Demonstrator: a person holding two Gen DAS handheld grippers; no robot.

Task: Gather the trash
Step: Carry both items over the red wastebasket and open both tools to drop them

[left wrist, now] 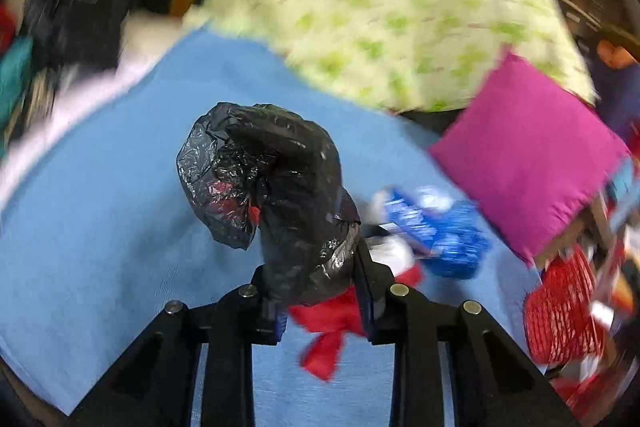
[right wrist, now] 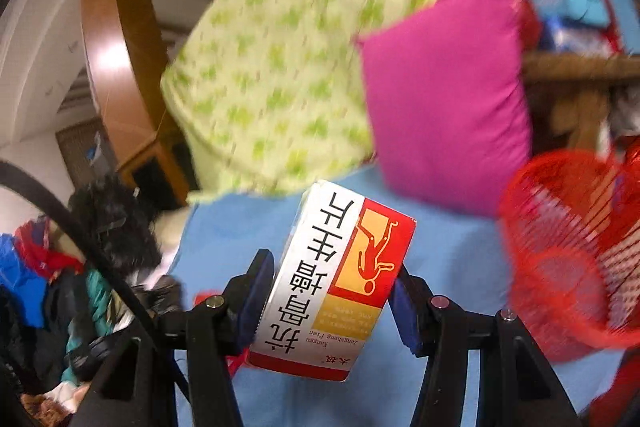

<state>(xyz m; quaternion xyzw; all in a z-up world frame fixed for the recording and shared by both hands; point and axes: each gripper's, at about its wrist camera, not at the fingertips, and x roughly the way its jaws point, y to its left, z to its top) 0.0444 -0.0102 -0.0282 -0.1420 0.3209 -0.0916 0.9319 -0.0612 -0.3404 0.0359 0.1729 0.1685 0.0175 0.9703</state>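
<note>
between the right tool (right wrist: 328,291) pads, the medicine box (right wrist: 332,283) is sitting clenched but tilted, risking slipping; left tool (left wrist: 316,279) is gripping the black bag (left wrist: 272,183).

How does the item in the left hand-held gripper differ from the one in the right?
The left hand-held gripper clamps a crumpled black plastic bag; the right hand-held gripper clamps a rigid medicine box. The bag is soft, shapeless and glossy black with red showing through; the box is flat-sided, white, red and yellow, with printed characters and a figure. The bag bulges above the fingers; the box sits tilted between them. Both are held above the blue sheet.
</note>
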